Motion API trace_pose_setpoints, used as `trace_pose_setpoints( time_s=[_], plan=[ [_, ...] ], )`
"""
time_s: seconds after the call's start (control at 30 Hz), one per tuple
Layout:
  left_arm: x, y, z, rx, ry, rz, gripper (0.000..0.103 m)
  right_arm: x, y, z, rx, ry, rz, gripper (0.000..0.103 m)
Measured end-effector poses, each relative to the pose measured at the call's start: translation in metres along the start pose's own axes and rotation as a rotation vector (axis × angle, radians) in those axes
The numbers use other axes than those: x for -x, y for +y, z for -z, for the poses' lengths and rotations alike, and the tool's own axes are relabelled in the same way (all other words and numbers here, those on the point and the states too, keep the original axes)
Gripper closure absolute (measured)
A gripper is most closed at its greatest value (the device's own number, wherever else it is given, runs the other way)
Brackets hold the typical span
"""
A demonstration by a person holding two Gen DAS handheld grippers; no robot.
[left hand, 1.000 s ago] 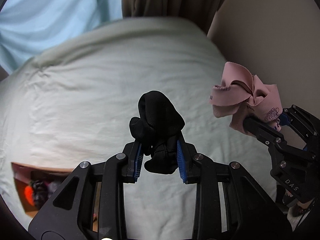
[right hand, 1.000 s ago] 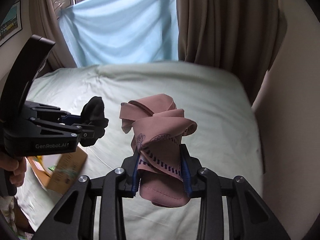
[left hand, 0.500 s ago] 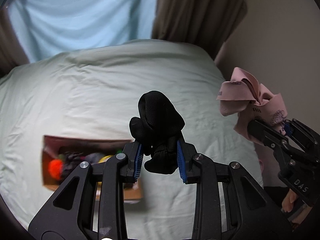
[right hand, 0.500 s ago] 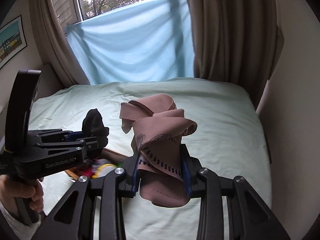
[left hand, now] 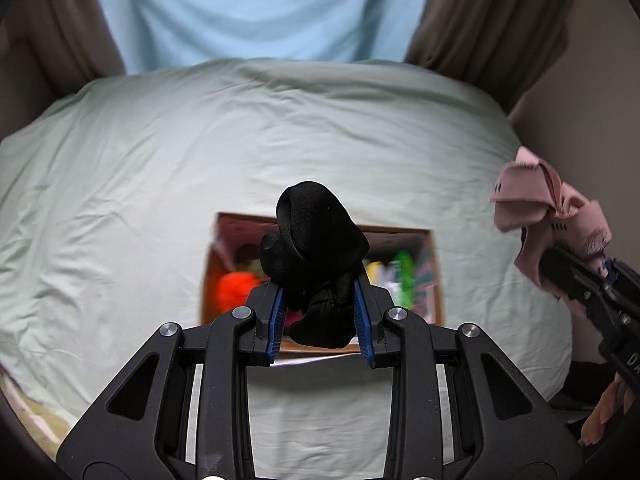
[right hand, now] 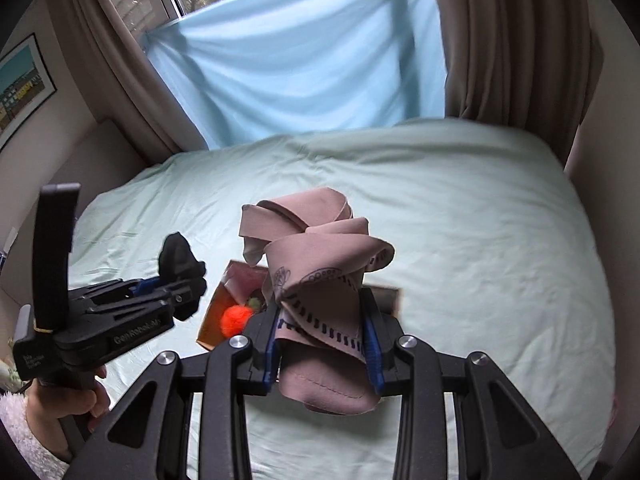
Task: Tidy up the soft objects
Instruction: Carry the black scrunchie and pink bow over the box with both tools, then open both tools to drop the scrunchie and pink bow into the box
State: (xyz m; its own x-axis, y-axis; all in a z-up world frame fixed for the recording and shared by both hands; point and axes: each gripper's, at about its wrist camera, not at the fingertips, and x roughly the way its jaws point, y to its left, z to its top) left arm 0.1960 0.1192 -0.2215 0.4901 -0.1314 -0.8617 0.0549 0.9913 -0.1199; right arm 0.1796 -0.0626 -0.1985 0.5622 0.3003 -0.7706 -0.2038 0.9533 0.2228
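My left gripper (left hand: 320, 320) is shut on a bunched black cloth (left hand: 316, 252), held in the air over an open cardboard box (left hand: 434, 280) on the bed. The box holds several soft things, among them an orange pompom (left hand: 234, 292) and a green piece (left hand: 404, 268). My right gripper (right hand: 324, 344) is shut on a crumpled pink cloth (right hand: 320, 264) with dark printed marks, also above the box (right hand: 216, 312). In the right wrist view the left gripper (right hand: 176, 296) with the black cloth (right hand: 178, 256) is at the left. The pink cloth (left hand: 548, 208) shows at the left wrist view's right edge.
A pale green bed sheet (right hand: 460, 208) covers the bed. Behind it hang a light blue drape (right hand: 304, 64) and brown curtains (right hand: 508, 40) over a window. A wall stands close on the right, and a framed picture (right hand: 24, 84) hangs at the left. A hand (right hand: 68, 400) holds the left gripper.
Both grippers have swept across the bed and risen a little, cloths still gripped. The cardboard box has come from the left edge of the views to beneath the grippers.
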Motion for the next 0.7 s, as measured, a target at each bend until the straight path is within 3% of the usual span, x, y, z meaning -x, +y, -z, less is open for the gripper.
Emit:
trace_pose_setpoints(
  time_s=[0.33,0.7],
  plan=[
    [-0.049,0.082,0.002,-0.024,0.089,-0.014,0.076,-0.083,0.043,0.018,-0.053,0.146,0.005,0.071],
    [-0.130,0.107,-0.011,-0.056,0.196,0.006,0.076,-0.162,0.058,0.039,0.041,0.265,0.021,0.071]
  ],
)
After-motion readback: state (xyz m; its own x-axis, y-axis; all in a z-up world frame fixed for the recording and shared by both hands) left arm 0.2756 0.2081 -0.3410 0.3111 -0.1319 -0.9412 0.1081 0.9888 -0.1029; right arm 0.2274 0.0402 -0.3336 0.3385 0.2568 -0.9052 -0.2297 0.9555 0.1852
